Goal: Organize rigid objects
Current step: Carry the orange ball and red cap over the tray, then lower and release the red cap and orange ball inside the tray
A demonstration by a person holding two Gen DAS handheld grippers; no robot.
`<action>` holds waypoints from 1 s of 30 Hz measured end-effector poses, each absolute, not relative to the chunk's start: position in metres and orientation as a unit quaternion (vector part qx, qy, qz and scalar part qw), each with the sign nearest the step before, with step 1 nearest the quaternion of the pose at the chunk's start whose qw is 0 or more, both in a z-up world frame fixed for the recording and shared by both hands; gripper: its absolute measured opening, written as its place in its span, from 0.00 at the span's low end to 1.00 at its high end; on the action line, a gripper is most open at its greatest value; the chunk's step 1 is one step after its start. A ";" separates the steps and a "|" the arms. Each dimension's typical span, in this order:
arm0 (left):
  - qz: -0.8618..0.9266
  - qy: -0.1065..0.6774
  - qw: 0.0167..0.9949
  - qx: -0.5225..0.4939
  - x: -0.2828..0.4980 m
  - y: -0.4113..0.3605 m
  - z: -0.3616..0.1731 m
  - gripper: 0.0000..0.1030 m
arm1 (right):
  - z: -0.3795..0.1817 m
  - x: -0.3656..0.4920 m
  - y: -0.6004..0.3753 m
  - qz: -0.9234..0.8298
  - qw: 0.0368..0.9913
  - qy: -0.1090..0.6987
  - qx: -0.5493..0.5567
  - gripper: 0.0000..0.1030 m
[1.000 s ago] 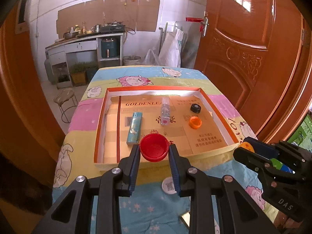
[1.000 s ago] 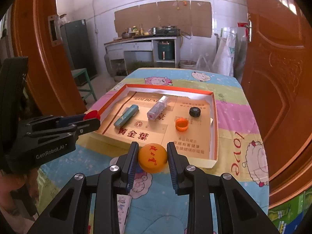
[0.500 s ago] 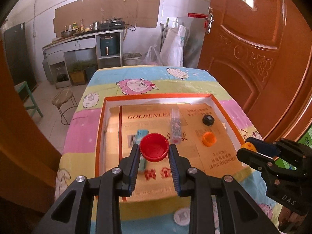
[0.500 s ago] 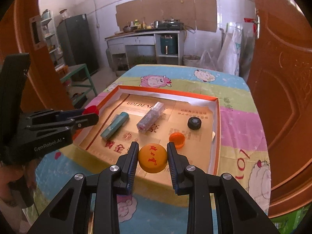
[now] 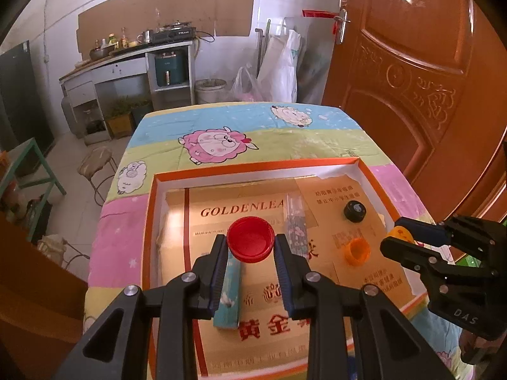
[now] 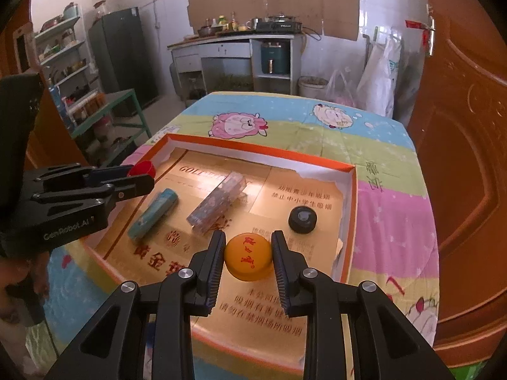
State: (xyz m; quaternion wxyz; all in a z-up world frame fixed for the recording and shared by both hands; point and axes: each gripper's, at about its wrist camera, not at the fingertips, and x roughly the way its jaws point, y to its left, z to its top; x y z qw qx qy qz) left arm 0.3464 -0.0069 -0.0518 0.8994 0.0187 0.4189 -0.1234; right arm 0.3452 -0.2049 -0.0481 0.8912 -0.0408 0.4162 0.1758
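- The left gripper is pinching a red bottle cap by its rim, hollow side up, and is now carrying it over the middle of the shallow orange-edged box; a second ago the cap was hanging above the box's near edge.
- The right gripper is clamping an orange cap with red characters on top, and it too has been coming forward, from over the tablecloth short of the box to above the near right part of the box floor.
- Both pairs of jaws are holding at the same width as before, so neither cap is being let go yet.
- Already lying in the box: a teal lighter toward the left edge, a clear patterned case near the middle, a black cap and a smaller orange cap toward the right edge.
- In my judgement, the advance is putting both caps above free floor, so the carry looks nearly finished and setting down is what remains.
- The red cap is hanging directly over the near end of the lighter, so lowering straight down risks landing on it; a spot toward the far left corner looks safer.
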 end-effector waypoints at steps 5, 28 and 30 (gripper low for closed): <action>-0.127 0.426 0.896 0.013 0.364 -0.007 -0.054 0.29 | -0.048 0.364 -0.200 0.178 0.891 0.416 -0.045 0.30; -0.100 0.475 0.874 0.031 0.432 -0.008 -0.090 0.29 | -0.079 0.463 -0.195 0.163 0.872 0.460 -0.048 0.30; -0.098 0.479 0.872 0.033 0.435 -0.007 -0.094 0.29 | -0.083 0.467 -0.196 0.162 0.869 0.464 -0.050 0.30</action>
